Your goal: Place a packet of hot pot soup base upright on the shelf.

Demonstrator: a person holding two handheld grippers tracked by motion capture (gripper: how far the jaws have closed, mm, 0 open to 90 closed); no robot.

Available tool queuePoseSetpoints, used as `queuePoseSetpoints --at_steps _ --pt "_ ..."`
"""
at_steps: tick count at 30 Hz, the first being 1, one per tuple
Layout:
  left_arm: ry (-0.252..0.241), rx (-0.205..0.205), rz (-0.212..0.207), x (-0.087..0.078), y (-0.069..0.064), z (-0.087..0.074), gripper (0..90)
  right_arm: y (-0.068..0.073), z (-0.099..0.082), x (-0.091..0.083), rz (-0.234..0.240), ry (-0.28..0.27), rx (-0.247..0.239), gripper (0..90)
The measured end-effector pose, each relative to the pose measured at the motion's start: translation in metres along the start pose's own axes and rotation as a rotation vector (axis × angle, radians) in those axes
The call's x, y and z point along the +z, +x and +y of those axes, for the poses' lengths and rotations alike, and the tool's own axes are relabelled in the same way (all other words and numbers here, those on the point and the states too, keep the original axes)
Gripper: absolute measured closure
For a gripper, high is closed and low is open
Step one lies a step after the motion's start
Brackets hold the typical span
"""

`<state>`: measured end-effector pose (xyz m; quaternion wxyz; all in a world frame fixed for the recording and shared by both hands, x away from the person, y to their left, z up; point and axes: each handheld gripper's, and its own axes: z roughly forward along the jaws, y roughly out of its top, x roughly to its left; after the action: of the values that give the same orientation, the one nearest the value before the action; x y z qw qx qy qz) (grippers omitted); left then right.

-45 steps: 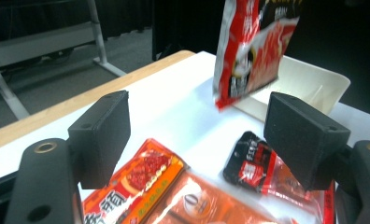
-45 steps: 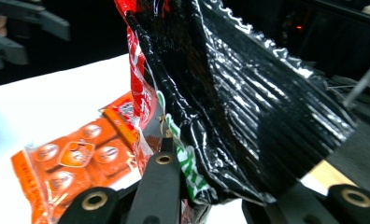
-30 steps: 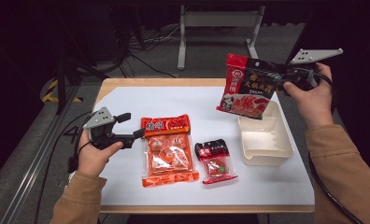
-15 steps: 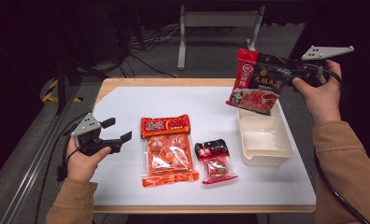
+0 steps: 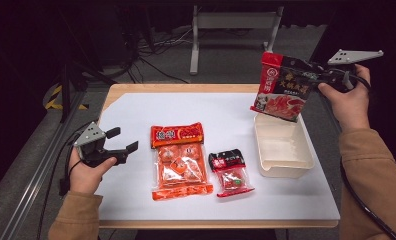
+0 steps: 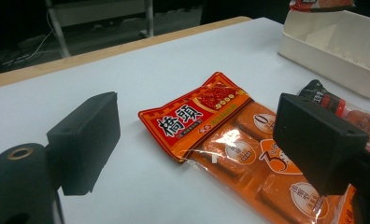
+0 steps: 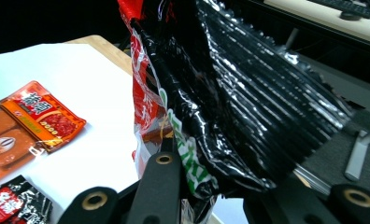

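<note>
The table [image 5: 136, 107] has a broad bare stretch of white sheet across its far half, open from the left edge to the cream tray [image 5: 266, 170] on the right. The near middle is taken by two flat packets lying side by side: the orange seasoning packet [image 5: 180, 162] and the small black-and-red sachet [image 5: 230, 170] just beside it, with a narrow strip between the sachet and the tray's wall. Both lie low, so passing over them is free. Left of the orange packet the sheet is bare up to the left tongs [image 5: 117, 147], whose jaws stand apart, nothing between them. Above the tray's far end hangs the black-and-red pouch [image 5: 281, 87], clamped in the right tongs [image 5: 322, 77], barring the drop there; the tray's near end lies uncovered.
</note>
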<state>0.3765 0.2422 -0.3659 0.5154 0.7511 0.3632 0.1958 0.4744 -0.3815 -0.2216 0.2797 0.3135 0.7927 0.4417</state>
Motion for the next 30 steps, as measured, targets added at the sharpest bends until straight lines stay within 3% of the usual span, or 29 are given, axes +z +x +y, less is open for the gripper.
queuePoseSetpoints --at_steps 14,23,27,30 --pt "0.005 -0.004 -0.024 0.001 -0.002 0.000 15.6 -0.006 -0.016 0.011 -0.014 0.022 -0.031 80.3" --pt "-0.002 -0.010 -0.026 0.001 -0.001 -0.001 15.6 -0.009 -0.025 0.016 0.015 0.025 -0.033 80.3" --pt "-0.004 -0.019 -0.027 0.000 -0.001 -0.001 15.6 -0.009 -0.027 0.017 0.018 0.053 -0.054 80.2" --pt "-0.003 -0.019 -0.025 0.002 0.000 -0.002 15.6 -0.010 -0.033 0.019 0.025 0.056 -0.041 80.2"
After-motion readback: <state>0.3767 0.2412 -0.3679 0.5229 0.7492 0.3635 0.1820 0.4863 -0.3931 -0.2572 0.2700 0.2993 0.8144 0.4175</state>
